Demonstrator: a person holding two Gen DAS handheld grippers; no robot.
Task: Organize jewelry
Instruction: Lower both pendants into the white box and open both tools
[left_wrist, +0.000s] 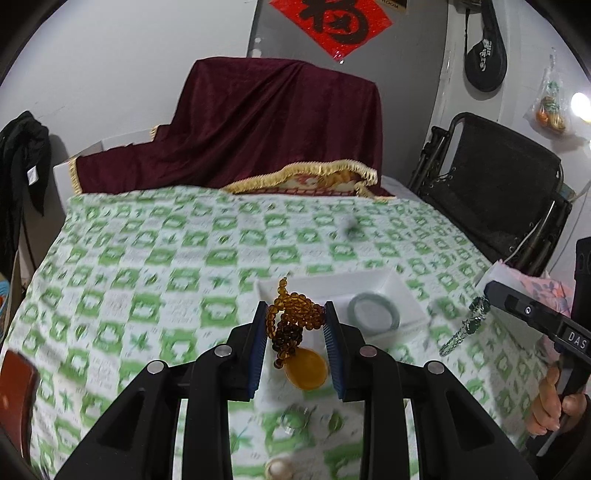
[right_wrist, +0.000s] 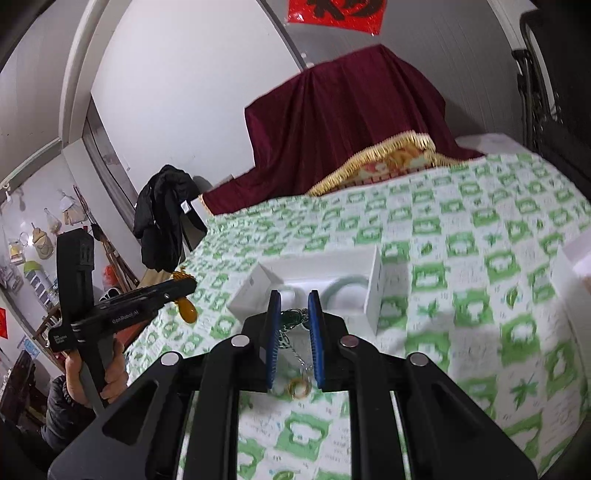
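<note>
Left wrist view: the left gripper (left_wrist: 295, 314) clamps an amber bead necklace (left_wrist: 291, 325), carrying it toward the white tray (left_wrist: 402, 291). The right gripper (right_wrist: 295, 314) pinches a green chain (right_wrist: 290, 317), likely tray-bound too.

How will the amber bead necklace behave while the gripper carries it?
The amber bead necklace looks floppy: its strands bunch between the left gripper. Its pendant hangs below, so it will probably swing. The smooth beads might slip.

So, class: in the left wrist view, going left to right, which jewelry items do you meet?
Amber bead necklace in the left tool → green bangle in the white tray → green chain hanging from the right tool.
</note>
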